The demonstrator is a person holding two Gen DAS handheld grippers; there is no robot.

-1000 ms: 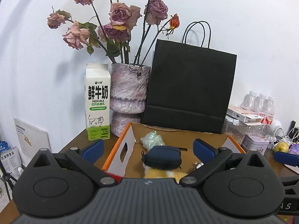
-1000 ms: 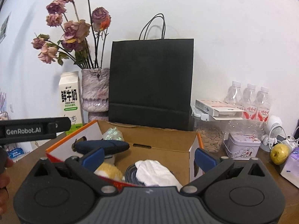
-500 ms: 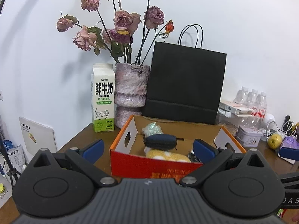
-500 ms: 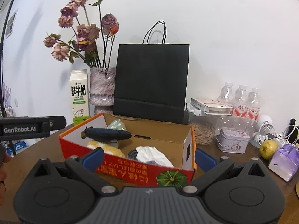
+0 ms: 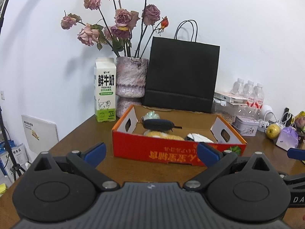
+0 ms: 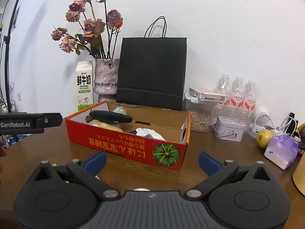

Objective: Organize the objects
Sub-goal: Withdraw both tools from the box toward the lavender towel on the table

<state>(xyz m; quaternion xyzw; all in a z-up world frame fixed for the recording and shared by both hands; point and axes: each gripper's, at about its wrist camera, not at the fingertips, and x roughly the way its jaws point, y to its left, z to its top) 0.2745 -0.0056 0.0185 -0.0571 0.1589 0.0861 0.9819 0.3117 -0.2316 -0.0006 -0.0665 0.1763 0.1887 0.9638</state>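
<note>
Left gripper [image 5: 150,153] and right gripper [image 6: 152,159]: both spread wide, nothing between the fingers, hovering over the table [image 6: 219,152] in front of the red box [image 6: 133,148]. Dark zip case [image 5: 158,124] lies flat inside the box on a yellow plush [image 5: 162,134], long axis left-right along the front wall, cord end pointing right.

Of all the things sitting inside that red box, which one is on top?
The dark blue zip pouch. Inside the red box it lies across the yellow fluffy thing, higher than the white cloth beside it.
</note>
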